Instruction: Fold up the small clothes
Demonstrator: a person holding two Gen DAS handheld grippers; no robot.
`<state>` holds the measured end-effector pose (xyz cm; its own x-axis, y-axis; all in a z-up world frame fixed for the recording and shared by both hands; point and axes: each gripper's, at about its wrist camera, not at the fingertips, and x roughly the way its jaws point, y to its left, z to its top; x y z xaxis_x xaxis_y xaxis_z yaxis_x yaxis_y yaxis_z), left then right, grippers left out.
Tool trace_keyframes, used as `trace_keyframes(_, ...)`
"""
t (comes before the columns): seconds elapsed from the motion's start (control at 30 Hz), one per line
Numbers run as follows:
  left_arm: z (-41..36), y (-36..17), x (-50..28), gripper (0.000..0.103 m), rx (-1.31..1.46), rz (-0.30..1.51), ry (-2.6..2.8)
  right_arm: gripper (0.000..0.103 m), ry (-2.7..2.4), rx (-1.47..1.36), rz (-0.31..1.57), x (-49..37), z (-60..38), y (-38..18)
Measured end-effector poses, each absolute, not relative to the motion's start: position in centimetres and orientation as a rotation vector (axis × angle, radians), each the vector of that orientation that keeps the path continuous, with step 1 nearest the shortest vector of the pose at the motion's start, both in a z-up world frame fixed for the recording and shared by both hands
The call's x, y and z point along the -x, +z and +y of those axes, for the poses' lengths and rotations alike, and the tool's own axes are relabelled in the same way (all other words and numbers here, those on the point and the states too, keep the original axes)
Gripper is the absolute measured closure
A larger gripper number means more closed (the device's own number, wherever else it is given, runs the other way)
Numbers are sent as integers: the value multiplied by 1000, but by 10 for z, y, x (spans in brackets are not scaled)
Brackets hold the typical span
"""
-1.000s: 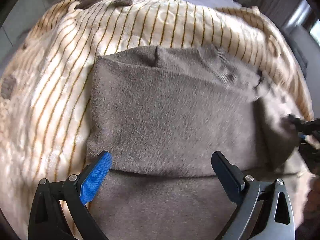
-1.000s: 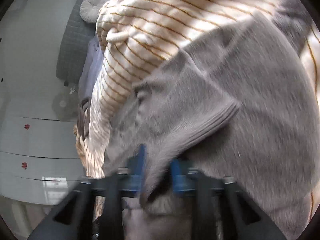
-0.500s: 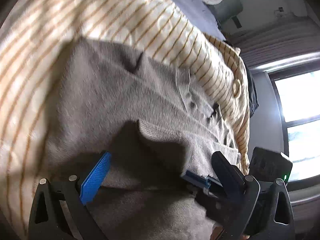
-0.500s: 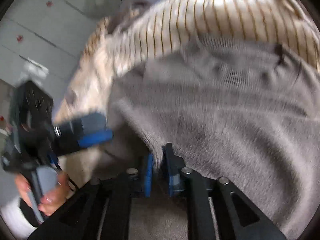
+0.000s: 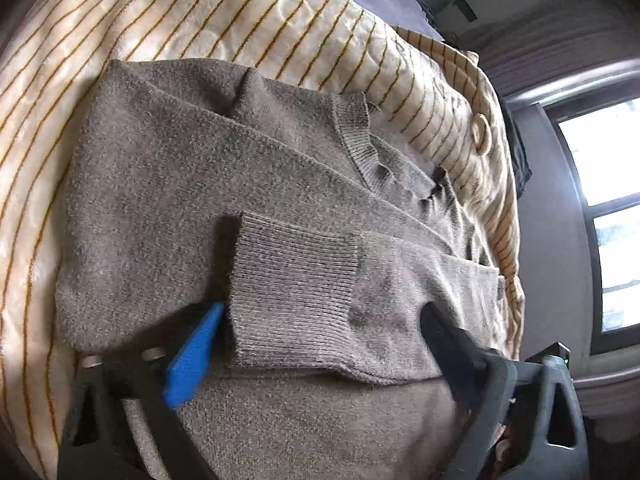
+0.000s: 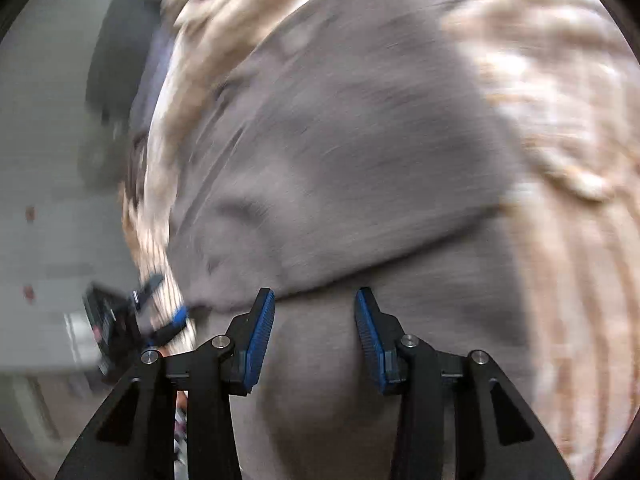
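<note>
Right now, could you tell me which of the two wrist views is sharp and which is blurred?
Left wrist view: sharp, the sweater cuff ribbing crisp, the window overexposed. Right wrist view: sweater and striped blanket streaked with motion blur; only the right gripper is crisp.

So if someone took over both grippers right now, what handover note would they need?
Left gripper: fingers closing around the ribbed sleeve cuff, not yet pressing on it.
Right gripper: fingers opening with nothing between them, above the grey sweater; that view is blurred.
Things: sweater lies on the striped blanket, one sleeve laid across the body.
Done: that sleeve is folded in.
Left: probably set the cuff, then fold the body. The other sleeve's state cannot be told.
</note>
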<state>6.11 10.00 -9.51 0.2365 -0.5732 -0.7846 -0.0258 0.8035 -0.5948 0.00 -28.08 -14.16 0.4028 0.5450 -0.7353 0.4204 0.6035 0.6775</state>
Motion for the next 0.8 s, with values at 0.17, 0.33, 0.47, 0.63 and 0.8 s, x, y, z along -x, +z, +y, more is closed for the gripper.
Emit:
trace_keyframes(0.17,103,-100,-61,95,521,1317,-369,97,2,-1041,1061,-8,-309,-139)
trace_keyframes(0.33,100,-89,-44,95,460,1254,-400,97,29,-856,1060,-16,-310,-117)
trace_keyframes(0.47,100,-103,-40,95,428,1292,-380,97,29,-812,1118,-17,-317,-132)
trace_keyframes(0.63,122,-95,-37,95,356,1269,-267,95,52,-848,1139,-6,-332,-140)
trace_keyframes(0.8,142,-88,-36,95,333,1281,-228,82,71,-750,1190,14,-332,-116)
